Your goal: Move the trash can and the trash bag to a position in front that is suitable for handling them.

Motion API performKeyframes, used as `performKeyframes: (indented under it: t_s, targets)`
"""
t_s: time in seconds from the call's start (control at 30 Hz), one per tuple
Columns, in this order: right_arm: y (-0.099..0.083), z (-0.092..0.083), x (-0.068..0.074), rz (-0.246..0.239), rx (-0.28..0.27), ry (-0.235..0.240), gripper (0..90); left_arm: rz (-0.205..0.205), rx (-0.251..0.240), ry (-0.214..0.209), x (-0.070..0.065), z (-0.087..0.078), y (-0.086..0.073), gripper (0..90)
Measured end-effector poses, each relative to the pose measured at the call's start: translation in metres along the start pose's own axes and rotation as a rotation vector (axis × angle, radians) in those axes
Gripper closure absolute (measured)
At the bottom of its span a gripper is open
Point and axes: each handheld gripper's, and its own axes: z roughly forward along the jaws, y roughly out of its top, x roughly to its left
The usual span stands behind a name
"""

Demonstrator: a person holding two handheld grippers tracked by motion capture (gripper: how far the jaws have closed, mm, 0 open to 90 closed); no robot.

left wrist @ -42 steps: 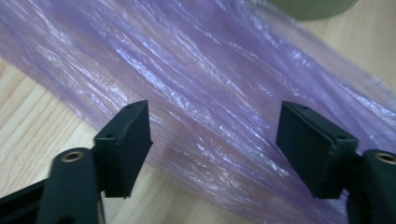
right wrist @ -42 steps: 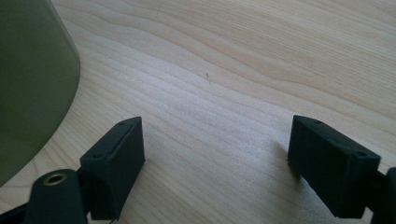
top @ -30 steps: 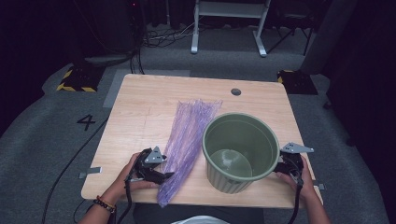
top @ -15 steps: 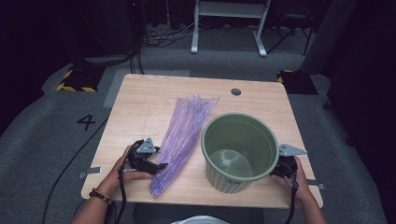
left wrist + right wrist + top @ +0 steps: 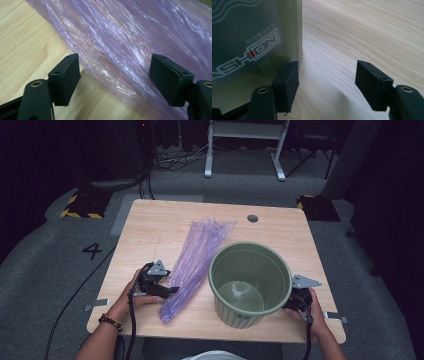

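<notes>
1. A long purple plastic bag (image 5: 196,260) lies flat on the wooden desk (image 5: 150,235), next to a green bin (image 5: 249,282).
2. The left gripper (image 5: 167,291) sits low by the near end of the bag, on its left side.
3. In the left gripper view, its jaws are wide apart. The bag (image 5: 130,50) lies just in front of them, and nothing is squeezed.
4. The right gripper (image 5: 291,304) is at the right side of the bin, down by the desk.
5. Its jaws are open too. One jaw is just beside the bin wall (image 5: 249,37), and only bare desk is between them.
</notes>
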Motion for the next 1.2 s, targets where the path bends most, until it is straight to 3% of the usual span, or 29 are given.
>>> performKeyframes:
  t_s: [0.13, 0.2, 0.27, 0.3, 0.4, 0.43, 0.5, 0.67, 0.73, 0.77, 0.83, 1.0, 1.1, 1.2]
  targets:
    - [0.0, 0.0, 0.001, -0.009, 0.017, 0.006, 32.6, 0.0, -0.001, 0.001, 0.003, 0.003, 0.003, 24.9]
    - [-0.006, -0.008, -0.003, 0.0, 0.009, 0.055, 30.3, -0.018, 0.004, 0.013, 0.003, 0.002, 0.002, 22.2]
    - [-0.008, -0.011, -0.003, -0.003, 0.007, 0.076, 29.6, -0.019, 0.009, 0.016, 0.003, 0.001, 0.001, 20.7]
    - [-0.013, -0.018, -0.003, -0.018, 0.002, 0.111, 27.3, -0.039, 0.02, 0.018, 0.002, -0.002, 0.0, 18.8]
    - [-0.016, -0.024, -0.001, -0.048, 0.009, 0.144, 25.2, -0.046, 0.011, -0.001, -0.001, -0.009, -0.001, 18.8]
    - [-0.018, -0.027, 0.003, -0.087, 0.014, 0.18, 24.2, -0.041, -0.006, -0.009, -0.004, -0.014, -0.002, 21.2]
    - [-0.019, -0.028, 0.006, -0.108, 0.013, 0.199, 23.7, -0.023, -0.024, -0.025, -0.011, -0.022, -0.002, 21.0]
    - [-0.015, -0.022, 0.023, -0.187, 0.022, 0.292, 22.5, 0.033, 0.029, -0.052, -0.026, -0.026, -0.005, 24.6]
    - [-0.013, -0.019, 0.029, -0.214, 0.034, 0.303, 22.6, 0.053, 0.075, -0.057, -0.025, -0.019, -0.007, 27.8]
    - [-0.012, -0.018, 0.032, -0.232, 0.047, 0.302, 22.5, 0.053, 0.075, -0.057, -0.025, -0.019, -0.007, 27.9]
    - [-0.011, -0.016, 0.037, -0.261, 0.058, 0.305, 22.5, 0.038, 0.062, -0.047, -0.02, -0.017, -0.007, 29.9]
    - [-0.009, -0.012, 0.043, -0.282, 0.049, 0.309, 22.5, 0.025, 0.029, -0.026, -0.011, -0.014, -0.009, 28.9]
    - [-0.008, -0.008, 0.045, -0.283, 0.047, 0.308, 23.3, 0.011, -0.006, -0.014, -0.004, -0.01, -0.009, 28.8]
    - [-0.007, -0.006, 0.047, -0.285, 0.044, 0.305, 23.7, 0.007, -0.008, -0.009, 0.0, -0.008, -0.007, 28.8]
